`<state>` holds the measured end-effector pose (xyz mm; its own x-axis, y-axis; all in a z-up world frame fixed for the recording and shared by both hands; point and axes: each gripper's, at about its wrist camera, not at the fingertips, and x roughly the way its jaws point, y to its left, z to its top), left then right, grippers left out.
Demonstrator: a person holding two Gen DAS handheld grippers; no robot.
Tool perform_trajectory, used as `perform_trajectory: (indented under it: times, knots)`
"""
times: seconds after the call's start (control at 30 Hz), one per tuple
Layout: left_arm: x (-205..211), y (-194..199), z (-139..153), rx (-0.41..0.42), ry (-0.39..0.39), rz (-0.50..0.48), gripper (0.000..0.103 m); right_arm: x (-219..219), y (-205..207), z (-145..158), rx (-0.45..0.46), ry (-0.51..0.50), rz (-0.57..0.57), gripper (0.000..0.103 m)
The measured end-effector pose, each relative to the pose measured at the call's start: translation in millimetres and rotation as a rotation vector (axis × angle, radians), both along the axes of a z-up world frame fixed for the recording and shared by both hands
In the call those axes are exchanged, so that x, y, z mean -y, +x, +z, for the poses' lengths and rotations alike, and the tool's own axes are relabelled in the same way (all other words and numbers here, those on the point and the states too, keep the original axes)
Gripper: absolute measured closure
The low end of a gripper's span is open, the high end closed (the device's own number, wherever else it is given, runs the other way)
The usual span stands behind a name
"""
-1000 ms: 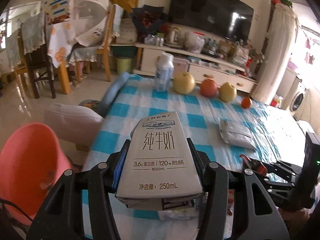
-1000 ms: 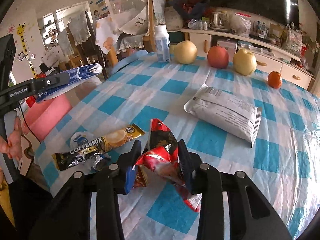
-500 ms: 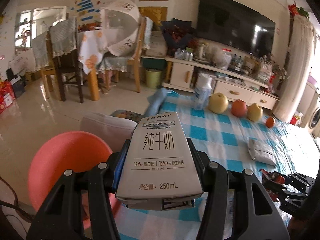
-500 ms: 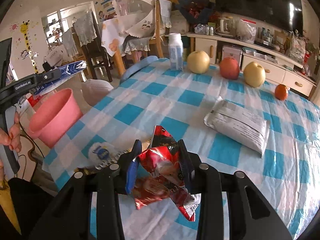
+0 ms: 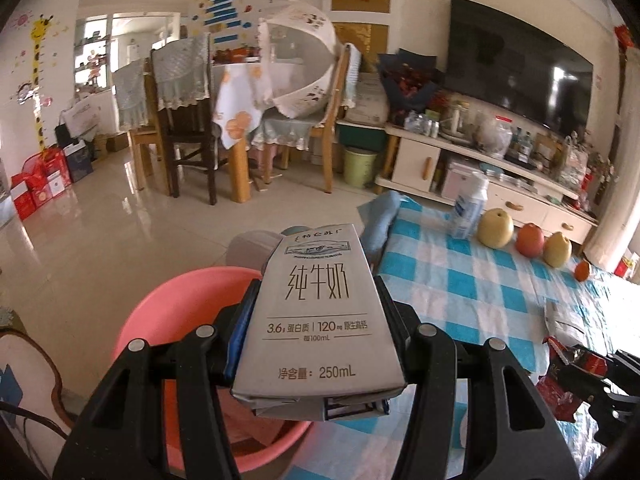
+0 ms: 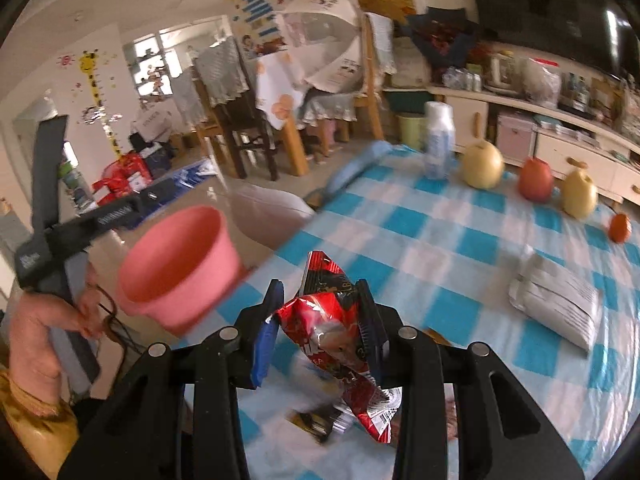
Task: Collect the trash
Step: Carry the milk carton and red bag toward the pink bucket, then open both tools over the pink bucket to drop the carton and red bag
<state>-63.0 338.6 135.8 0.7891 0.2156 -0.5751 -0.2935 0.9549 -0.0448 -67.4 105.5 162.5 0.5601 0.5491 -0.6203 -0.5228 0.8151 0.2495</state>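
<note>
Left gripper is clenched on a grey milk carton, centre of the left wrist view; the carton hides most of the pink bucket behind it, lower left of the frame. Right gripper is clenched on a crumpled red snack wrapper, lower centre of the right wrist view, above the blue checked table. A dark wrapper below it is blurred and partly hidden. A grey packet lies at right. Fruit and a bottle at the table's far edge are blurred. A hand at left is cut off by the frame edge.
</note>
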Motion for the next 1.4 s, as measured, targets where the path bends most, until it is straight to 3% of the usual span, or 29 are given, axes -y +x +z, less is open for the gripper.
perform_trajectory:
  times: [0.43,0.9,1.0,1.07,1.17,1.23,1.4]
  knots:
    - [-45.9,-2.6,-5.8,-0.027,0.018,0.129,0.048,-109.1,11.1,22.5,-0.039,0.124,0.18,0.065]
    - [-90.2,-7.7,-12.0,-0.035,-0.009,0.231,0.048,-178.1,49.0,-7.9,-0.199,0.27,0.247,0.063]
    - [-90.2,-2.7,-17.4,-0.075,0.028,0.239,0.046,-180.4,60.8,-21.4,-0.248,0.268,0.21,0.053]
    - [-90.1,-1.9,-18.3,-0.086,0.038,0.253,0.039,-172.2,64.3,-25.4,-0.258,0.267,0.166,0.031]
    - [-87.3,-0.7,-17.2,-0.093,0.059,0.26,0.031,-157.5,59.2,-19.2,-0.202,0.238,0.126,0.021]
    - [-83.6,0.1,-15.5,-0.091,0.069,0.255,0.028,-150.3,54.1,-13.6,-0.151,0.196,0.102,0.015]
    - [-74.5,3.2,-13.3,-0.085,0.084,0.24,0.027,-132.1,42.1,-8.2,-0.087,0.146,0.07,0.014]
